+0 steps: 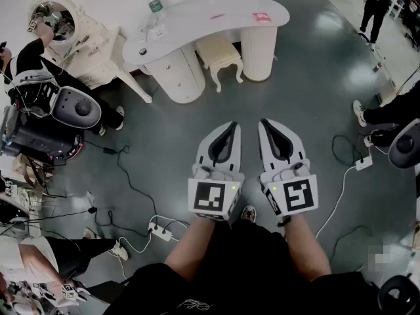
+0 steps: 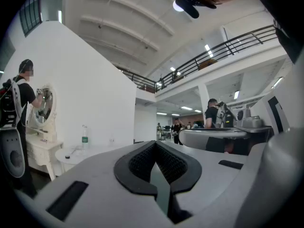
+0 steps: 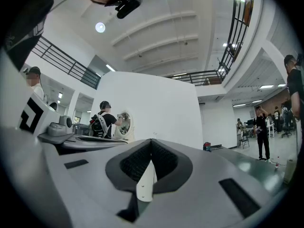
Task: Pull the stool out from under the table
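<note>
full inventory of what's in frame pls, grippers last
table: 1, white, top centre, curved top
stool: 1, cream, tucked under the table
bottle: 1, clear with green label, table's left end
pink item: 1, pink, table's right end
vanity mirror: 1, white, top left
power strip: 1, white, on the floor, lower left
other people: at least four, dark clothes, frame edges
left gripper: 1, white and black, centre, shut, empty
right gripper: 1, white and black, centre, shut, empty

left gripper [image 1: 231,127]: white shell, black pads [image 1: 224,143], marker cube [image 1: 213,199] | right gripper [image 1: 268,125]: same | clothes [image 1: 252,261]: black
</note>
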The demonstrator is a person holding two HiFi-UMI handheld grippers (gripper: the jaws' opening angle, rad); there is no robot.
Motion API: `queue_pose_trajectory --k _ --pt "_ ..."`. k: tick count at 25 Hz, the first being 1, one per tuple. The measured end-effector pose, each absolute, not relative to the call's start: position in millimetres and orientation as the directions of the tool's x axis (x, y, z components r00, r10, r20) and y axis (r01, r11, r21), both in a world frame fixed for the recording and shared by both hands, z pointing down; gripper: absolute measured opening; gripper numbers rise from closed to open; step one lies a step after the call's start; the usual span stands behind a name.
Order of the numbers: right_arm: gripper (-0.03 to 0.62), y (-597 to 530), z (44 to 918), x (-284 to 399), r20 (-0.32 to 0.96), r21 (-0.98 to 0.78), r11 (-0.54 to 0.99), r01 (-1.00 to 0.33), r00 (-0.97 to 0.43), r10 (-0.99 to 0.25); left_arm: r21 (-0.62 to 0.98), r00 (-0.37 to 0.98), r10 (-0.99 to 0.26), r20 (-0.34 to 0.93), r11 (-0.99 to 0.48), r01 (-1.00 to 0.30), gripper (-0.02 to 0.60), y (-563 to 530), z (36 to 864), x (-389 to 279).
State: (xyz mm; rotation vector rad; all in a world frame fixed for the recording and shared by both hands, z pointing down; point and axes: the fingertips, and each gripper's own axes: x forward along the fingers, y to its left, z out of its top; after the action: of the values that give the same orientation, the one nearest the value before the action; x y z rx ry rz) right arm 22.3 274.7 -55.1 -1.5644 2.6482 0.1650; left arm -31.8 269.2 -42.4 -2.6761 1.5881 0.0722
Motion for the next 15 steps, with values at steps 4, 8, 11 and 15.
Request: queue_pose_trajectory --k 4,8,11,15 --pt "0.005 276 -55 16 -0.102 0.053 0.473 -0.88 -0.475 -0.874 -0.023 0.493 -0.87 -0.025 -0.492 -0.87 0.003 273 -40 -37" --pt "0.006 275 -55 11 -0.105 0.049 0.479 -0.876 -0.481 -0.87 -0.039 0.495 -0.869 -0.004 -0.494 -0.869 0.002 274 -38 -39" --pt "0.005 274 -56 8 -0.106 0.05 0.489 -0.871 -0.492 -0.864 -0.039 0.481 -0.877 0.006 -0.481 -0.876 0.002 273 -37 -43" --pt "0.006 277 -52 10 -0.094 0.056 0.502 -0.863 -0.505 -0.858 -0.035 0.46 -0.888 0.01 -0.46 -0.887 0.002 277 -35 -44"
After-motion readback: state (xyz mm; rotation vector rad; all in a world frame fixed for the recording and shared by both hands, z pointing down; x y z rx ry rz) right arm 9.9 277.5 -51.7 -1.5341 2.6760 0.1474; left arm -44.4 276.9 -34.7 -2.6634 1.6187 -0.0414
